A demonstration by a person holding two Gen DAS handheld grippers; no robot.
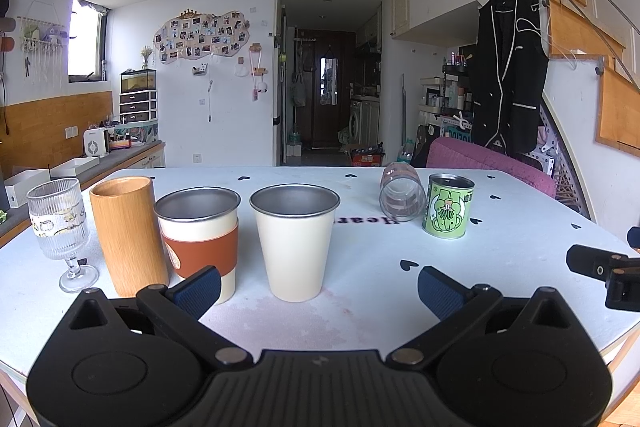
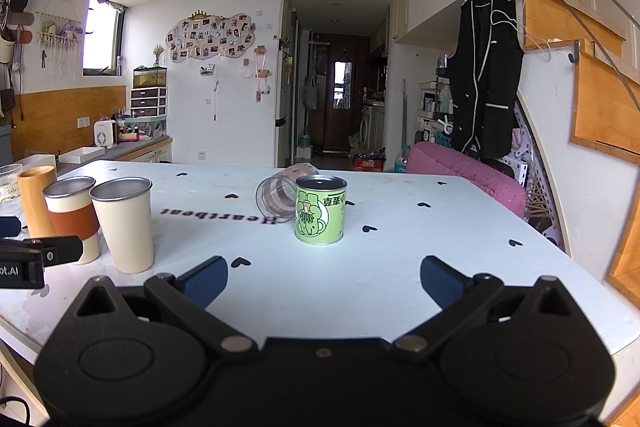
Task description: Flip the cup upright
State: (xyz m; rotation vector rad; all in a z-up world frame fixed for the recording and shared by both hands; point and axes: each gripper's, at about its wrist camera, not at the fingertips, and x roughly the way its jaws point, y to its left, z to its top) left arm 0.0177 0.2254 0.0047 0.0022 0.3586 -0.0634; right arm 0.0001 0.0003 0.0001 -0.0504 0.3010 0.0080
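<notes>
Clear glass cup (image 2: 280, 201) lies on its side on the white table (image 2: 400, 267), mouth toward the cameras, just behind and to the left of the green can (image 2: 321, 209) and partly hidden by it in the right wrist view (cannot tell if they touch). In the left wrist view the same cup (image 1: 402, 197) sits just left of the can (image 1: 448, 206). The can stands upright, printed label upside down.

Well left of the can, a row of upright cups: plain cream cup (image 1: 295, 241) nearest it, then the cream cup with a brown sleeve (image 1: 200, 239), the bamboo tumbler (image 1: 128, 235), and the ribbed stemmed glass (image 1: 60, 227) farthest.

Left gripper (image 1: 318, 293) is released, blue pads spread wide, nothing between them, low in front of the cream cups. Right gripper (image 2: 323, 281) is also spread wide and empty, in front of the can, well apart from it.
</notes>
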